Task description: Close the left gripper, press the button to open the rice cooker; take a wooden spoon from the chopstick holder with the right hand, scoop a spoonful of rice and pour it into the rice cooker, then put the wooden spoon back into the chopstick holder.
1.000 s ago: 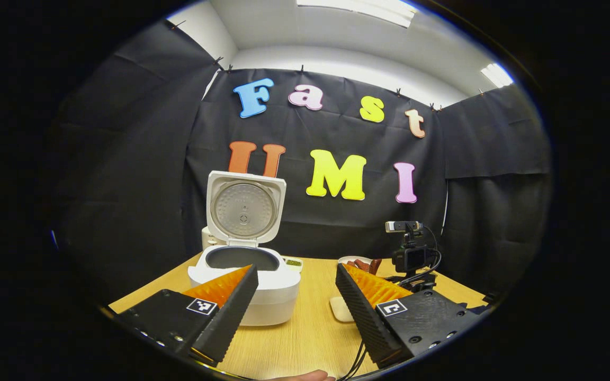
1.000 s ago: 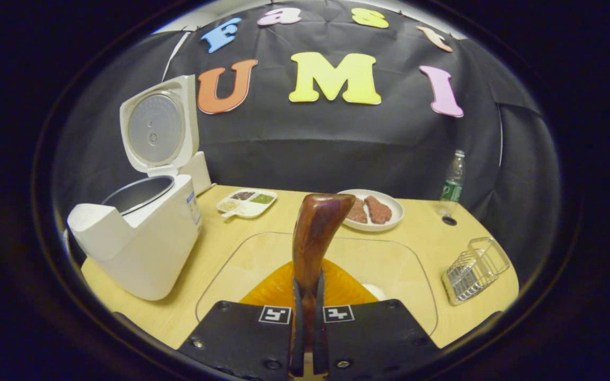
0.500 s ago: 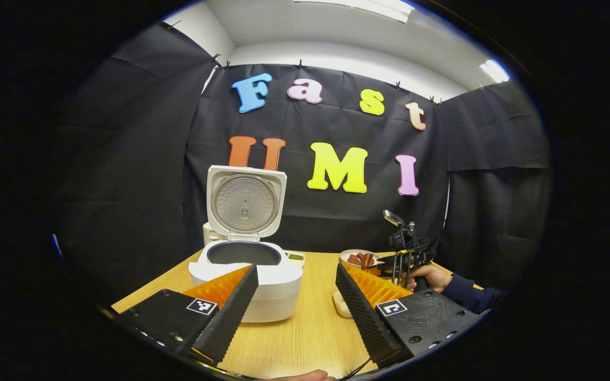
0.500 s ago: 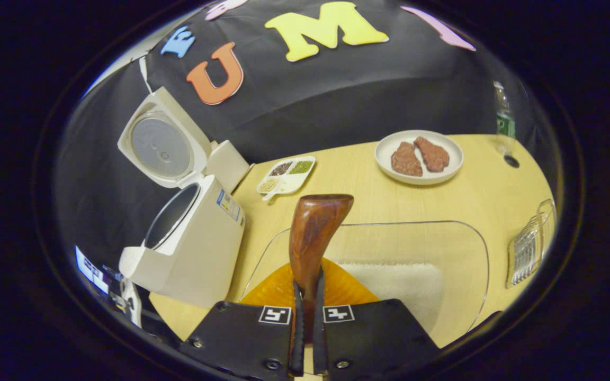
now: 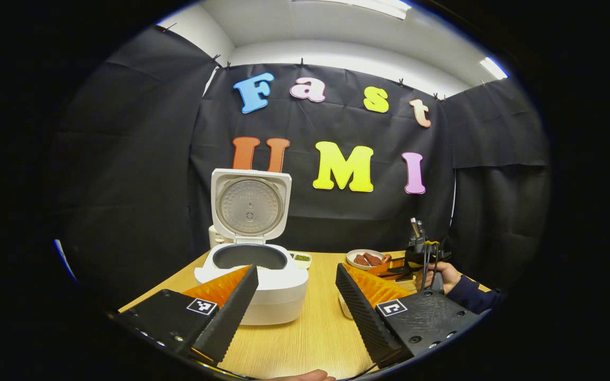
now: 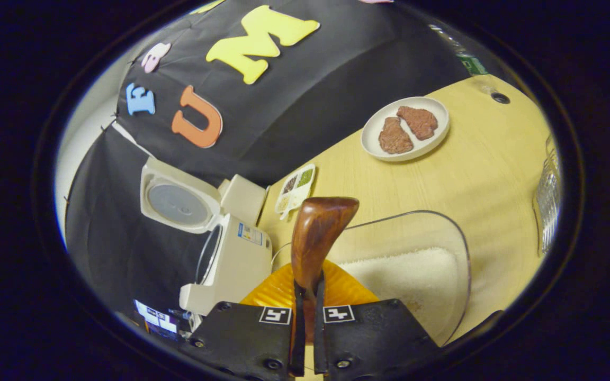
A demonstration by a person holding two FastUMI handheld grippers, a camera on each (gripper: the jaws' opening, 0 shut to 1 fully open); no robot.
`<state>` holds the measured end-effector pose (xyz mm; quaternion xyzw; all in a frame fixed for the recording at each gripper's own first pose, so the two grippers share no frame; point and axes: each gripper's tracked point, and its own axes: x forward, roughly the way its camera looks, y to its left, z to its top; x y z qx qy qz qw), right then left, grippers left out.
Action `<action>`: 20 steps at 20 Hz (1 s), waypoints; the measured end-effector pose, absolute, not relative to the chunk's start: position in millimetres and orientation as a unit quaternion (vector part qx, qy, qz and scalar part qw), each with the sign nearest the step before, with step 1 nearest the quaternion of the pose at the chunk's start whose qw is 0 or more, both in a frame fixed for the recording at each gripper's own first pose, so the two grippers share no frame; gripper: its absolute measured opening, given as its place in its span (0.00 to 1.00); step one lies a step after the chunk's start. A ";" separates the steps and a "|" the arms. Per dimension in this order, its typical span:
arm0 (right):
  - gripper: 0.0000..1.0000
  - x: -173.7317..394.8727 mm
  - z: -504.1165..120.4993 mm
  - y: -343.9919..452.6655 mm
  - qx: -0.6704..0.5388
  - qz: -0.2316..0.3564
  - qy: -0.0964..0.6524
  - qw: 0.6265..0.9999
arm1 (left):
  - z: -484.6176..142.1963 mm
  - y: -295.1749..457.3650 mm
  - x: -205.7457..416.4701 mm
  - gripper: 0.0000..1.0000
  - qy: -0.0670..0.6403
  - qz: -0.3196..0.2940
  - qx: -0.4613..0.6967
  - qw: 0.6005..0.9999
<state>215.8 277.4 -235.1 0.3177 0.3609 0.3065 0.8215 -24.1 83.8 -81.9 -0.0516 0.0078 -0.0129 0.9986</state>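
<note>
The white rice cooker stands open with its lid upright; it also shows at the left in the right gripper view. My left gripper hangs open in front of it, holding nothing. My right gripper is shut on the handle of the brown wooden spoon, rolled to one side above the clear tray of white rice. The spoon's bowl points forward over the tray. The wire chopstick holder sits at the right edge. In the left gripper view, the right gripper and a hand are low at the right.
A white plate with two pieces of meat sits at the back of the wooden table. A small divided dish of seasonings lies behind the cooker. A bottle stands at the far back.
My right gripper has rolled and dipped toward the rice tray with the spoon still held. In the left gripper view it has come lower at the right. My left gripper has hardly moved.
</note>
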 end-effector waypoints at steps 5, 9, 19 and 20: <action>0.08 221.6 -203.2 234.7 0.423 0.285 0.313 0.801 | -82.0 83.4 -20.0 0.94 0.010 -0.009 -0.046 0.999; 0.08 223.7 -173.0 207.6 0.489 0.272 0.281 0.780 | -77.7 86.7 -22.6 0.94 0.006 -0.007 -0.050 0.999; 0.08 191.9 -124.5 221.5 0.602 0.288 0.304 0.680 | -66.7 103.7 -43.2 0.94 -0.019 0.014 -0.039 0.999; 0.08 192.7 -124.5 226.4 0.598 0.289 0.304 0.683 | -67.4 105.8 -47.0 0.94 -0.018 0.016 -0.038 0.999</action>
